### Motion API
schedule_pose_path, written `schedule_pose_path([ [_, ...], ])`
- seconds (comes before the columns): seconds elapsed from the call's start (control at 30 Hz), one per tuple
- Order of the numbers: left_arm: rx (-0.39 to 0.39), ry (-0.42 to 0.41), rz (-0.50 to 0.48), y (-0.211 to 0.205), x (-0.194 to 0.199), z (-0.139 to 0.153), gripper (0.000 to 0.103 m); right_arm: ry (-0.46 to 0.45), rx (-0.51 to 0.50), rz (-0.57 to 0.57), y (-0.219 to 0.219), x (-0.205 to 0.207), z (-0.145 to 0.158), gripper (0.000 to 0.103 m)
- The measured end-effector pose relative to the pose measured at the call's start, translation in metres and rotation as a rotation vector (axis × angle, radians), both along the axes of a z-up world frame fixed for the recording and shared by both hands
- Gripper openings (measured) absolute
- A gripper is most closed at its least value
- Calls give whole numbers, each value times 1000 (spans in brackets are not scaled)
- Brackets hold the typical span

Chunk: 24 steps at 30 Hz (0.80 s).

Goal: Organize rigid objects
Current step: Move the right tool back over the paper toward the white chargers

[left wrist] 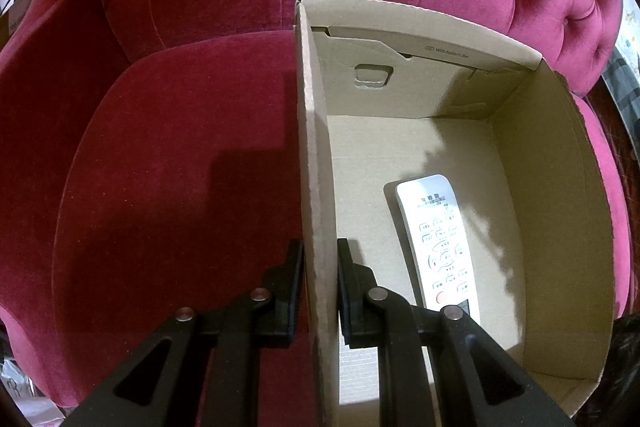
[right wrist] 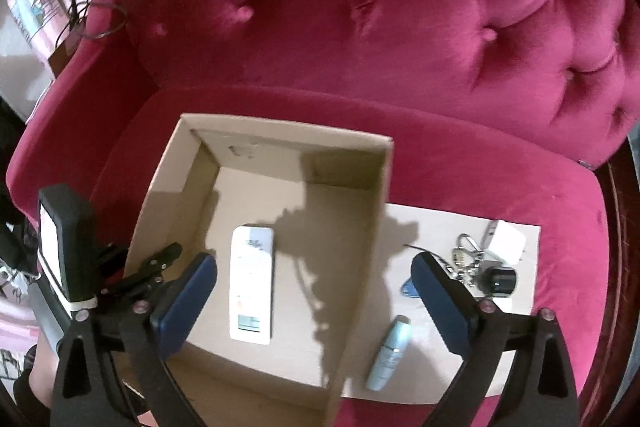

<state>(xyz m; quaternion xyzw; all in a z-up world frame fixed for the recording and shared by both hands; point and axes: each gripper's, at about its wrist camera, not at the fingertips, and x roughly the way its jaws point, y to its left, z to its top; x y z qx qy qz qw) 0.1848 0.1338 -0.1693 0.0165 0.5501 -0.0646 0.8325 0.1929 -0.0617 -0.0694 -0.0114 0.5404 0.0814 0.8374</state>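
An open cardboard box (left wrist: 560, 187) stands on a red velvet sofa seat. A white remote control (left wrist: 436, 239) lies flat, buttons up, on the box floor. My left gripper (left wrist: 320, 267) is shut on the box's left wall, one finger outside and one inside. In the right wrist view the same box (right wrist: 280, 135) and remote (right wrist: 252, 291) lie below my right gripper (right wrist: 314, 259). It hangs above the box with its blue-padded fingers (right wrist: 188, 291) wide open and nothing between them. My left gripper (right wrist: 160, 263) shows at the box's left rim.
Right of the box a flat cardboard sheet (right wrist: 432, 227) holds a pale blue bottle (right wrist: 390, 353), a key bunch with a carabiner (right wrist: 466, 251), a white cube (right wrist: 506, 241), a small black cylinder (right wrist: 500, 279) and a small blue piece (right wrist: 408, 289). The tufted sofa back (right wrist: 360, 7) rises behind.
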Motion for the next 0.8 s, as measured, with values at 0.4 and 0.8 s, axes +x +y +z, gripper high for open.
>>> schedule_pose_path([
  [0.4, 1, 0, 0, 1, 0, 0, 17, -11, -94, -76, -59, -6, 2, 101],
  [0.8, 0, -1, -1, 1, 0, 0, 17, 32, -89, -160, -122, -10, -32, 101],
])
